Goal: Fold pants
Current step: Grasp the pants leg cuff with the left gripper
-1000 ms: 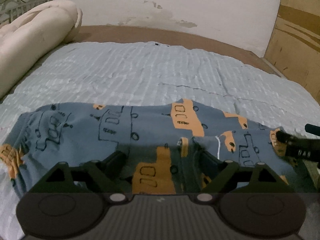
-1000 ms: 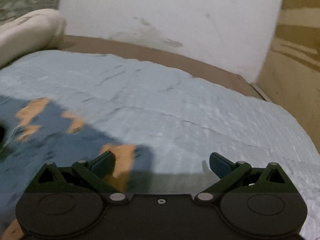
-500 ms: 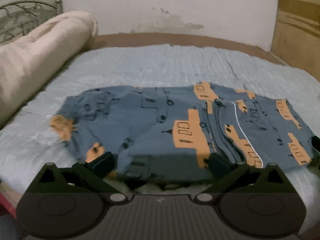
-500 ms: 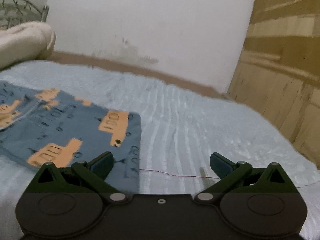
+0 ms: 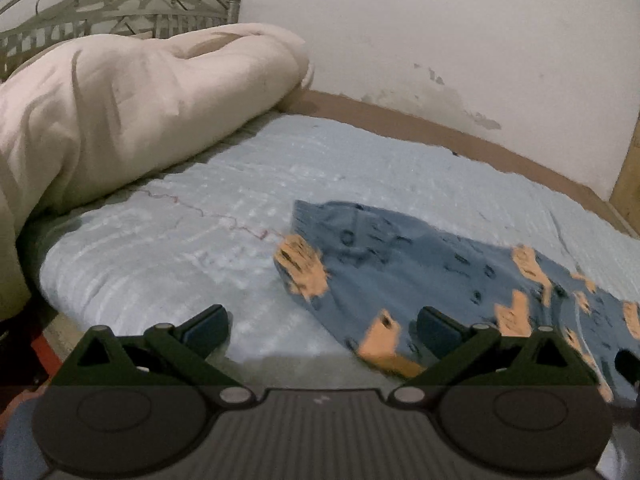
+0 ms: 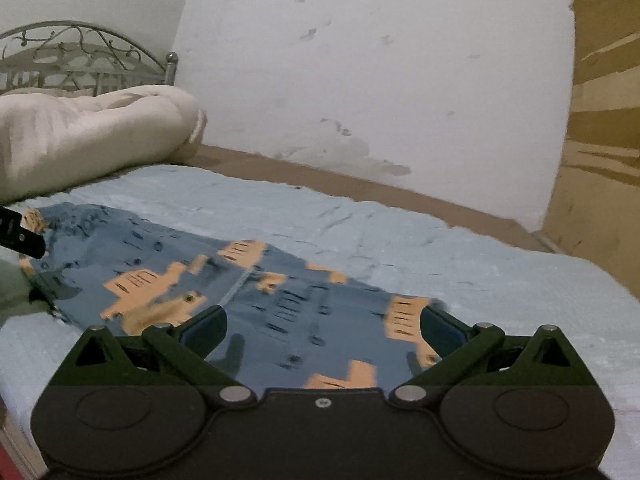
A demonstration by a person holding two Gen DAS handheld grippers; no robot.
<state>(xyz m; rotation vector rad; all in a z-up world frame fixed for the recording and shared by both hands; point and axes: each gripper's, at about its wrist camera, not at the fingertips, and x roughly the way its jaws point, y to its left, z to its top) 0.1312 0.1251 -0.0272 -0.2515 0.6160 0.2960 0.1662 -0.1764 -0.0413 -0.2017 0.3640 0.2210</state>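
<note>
The pants (image 5: 400, 272) are blue with orange vehicle prints and lie flat on the bed. In the left wrist view they sit at the right, their end just past my left gripper's right finger. My left gripper (image 5: 322, 324) is open over the bare cover, nothing between its fingers. In the right wrist view the pants (image 6: 160, 256) stretch from the far left to the near middle. My right gripper (image 6: 322, 320) hangs open over their near end, pads apart from the cloth. A dark part of the left gripper (image 6: 20, 236) shows at the pants' far left end.
A light blue quilted cover (image 5: 180, 248) spreads over the bed. A rolled cream duvet (image 5: 120, 112) lies at the left against a metal headboard (image 5: 120, 4). A white wall stands behind, and a wooden panel (image 6: 600, 160) at the right. The bed's near edge drops off at bottom left.
Both grippers have drawn back from the pants and let them lie. The left view has swung left, leaving the pants at its right. The right view has swung left onto the pants.
</note>
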